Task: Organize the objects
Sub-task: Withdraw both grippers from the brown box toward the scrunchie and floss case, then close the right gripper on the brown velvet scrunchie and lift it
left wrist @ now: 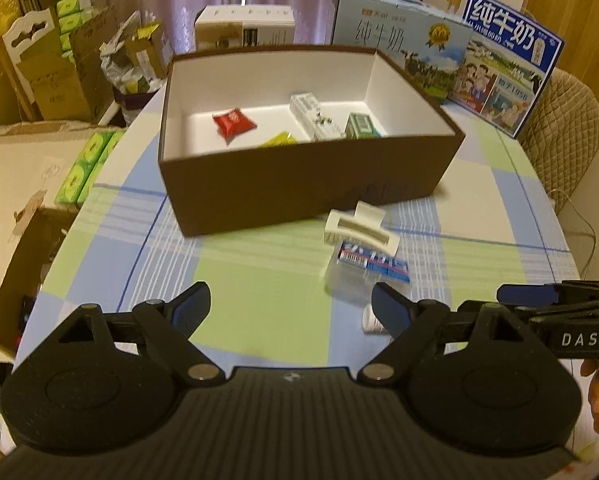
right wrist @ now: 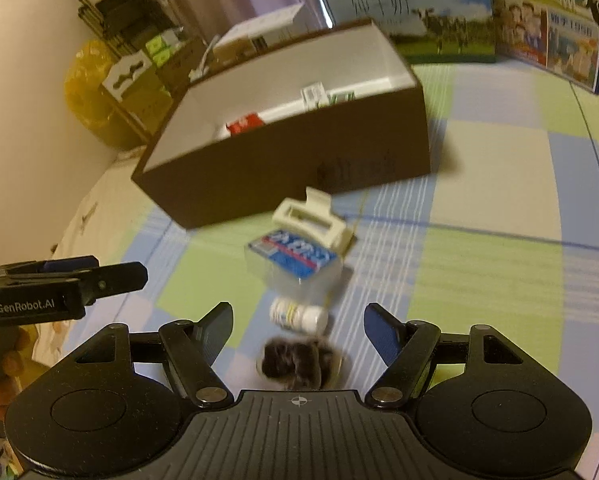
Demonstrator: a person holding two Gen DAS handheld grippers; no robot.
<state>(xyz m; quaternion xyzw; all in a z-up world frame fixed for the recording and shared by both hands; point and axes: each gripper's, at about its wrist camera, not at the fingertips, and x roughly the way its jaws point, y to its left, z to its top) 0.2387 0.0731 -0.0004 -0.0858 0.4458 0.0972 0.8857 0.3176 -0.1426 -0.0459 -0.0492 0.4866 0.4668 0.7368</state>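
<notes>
A brown open box (left wrist: 299,184) (right wrist: 283,168) stands on the checked tablecloth. Inside lie a red packet (left wrist: 233,122), a yellow packet (left wrist: 279,139), a white carton (left wrist: 315,118) and a green carton (left wrist: 361,125). In front of it lie a cream hair claw (left wrist: 357,226) (right wrist: 311,218), a clear box with a blue label (left wrist: 369,266) (right wrist: 295,264), a small white bottle (right wrist: 297,316) and a dark furry thing (right wrist: 295,364). My left gripper (left wrist: 291,308) is open and empty, left of the clear box. My right gripper (right wrist: 297,328) is open around the bottle and furry thing.
Two milk cartons (left wrist: 399,40) (left wrist: 507,64) stand behind the box, with a white box (left wrist: 243,28). Cardboard boxes and green tissue packs (left wrist: 87,164) sit left of the table. A padded chair (left wrist: 567,128) is at the right.
</notes>
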